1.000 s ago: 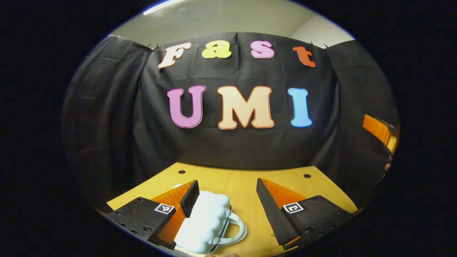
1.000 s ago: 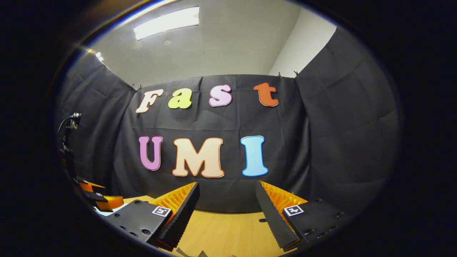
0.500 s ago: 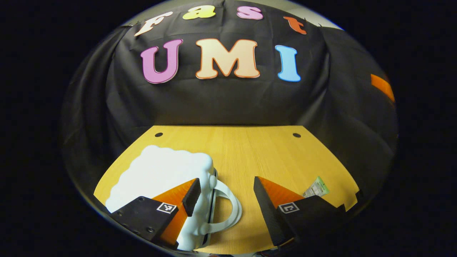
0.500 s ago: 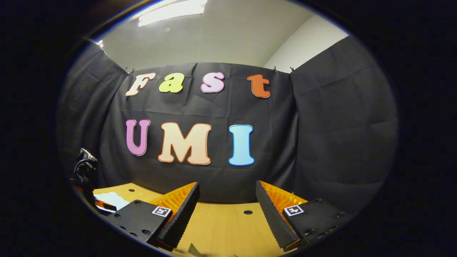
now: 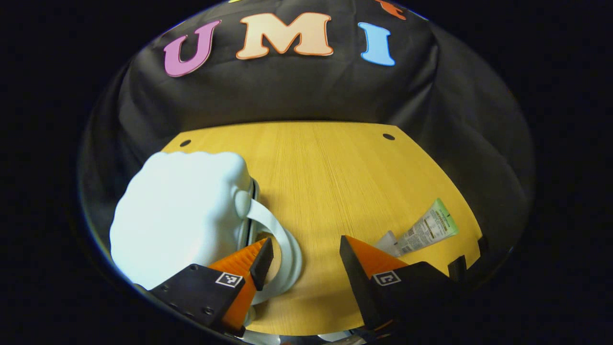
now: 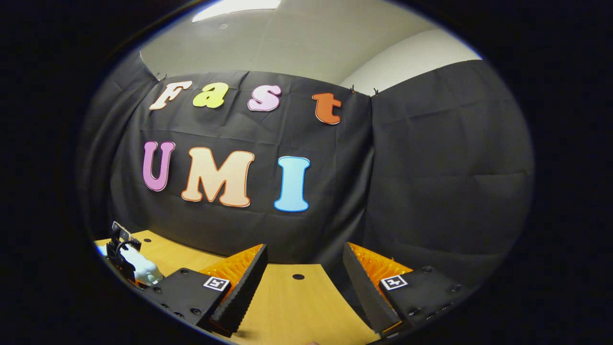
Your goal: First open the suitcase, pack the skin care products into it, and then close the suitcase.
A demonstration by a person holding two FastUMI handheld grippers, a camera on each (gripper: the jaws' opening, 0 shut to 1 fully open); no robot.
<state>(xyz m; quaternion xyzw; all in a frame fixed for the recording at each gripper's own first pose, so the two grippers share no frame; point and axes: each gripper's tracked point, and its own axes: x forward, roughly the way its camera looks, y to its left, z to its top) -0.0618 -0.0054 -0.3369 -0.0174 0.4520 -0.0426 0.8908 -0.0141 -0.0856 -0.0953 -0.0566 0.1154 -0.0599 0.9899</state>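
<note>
A small white suitcase (image 5: 177, 211) with a scalloped outline lies shut on the wooden table (image 5: 325, 172), its looped white handle (image 5: 282, 244) pointing right. My left gripper (image 5: 302, 254) hovers open just above and in front of that handle, its left finger over the loop. A skin care tube (image 5: 421, 232) with a green end lies flat to the right, beyond the right finger. In the right gripper view my right gripper (image 6: 304, 278) is open, held above the table and aimed at the cloth wall; a bit of the white suitcase (image 6: 143, 270) and the other gripper (image 6: 122, 249) show at far left.
The tabletop has two small dark holes (image 5: 388, 137) near its far edge, where the black cloth wall (image 5: 297, 91) rises. Bare wood stretches between suitcase and tube. The table's right edge (image 5: 471, 225) runs close to the tube.
My left gripper has tipped downward and come closer to the suitcase handle, bringing the tube into full view. My right gripper has swung to the right, still open.
</note>
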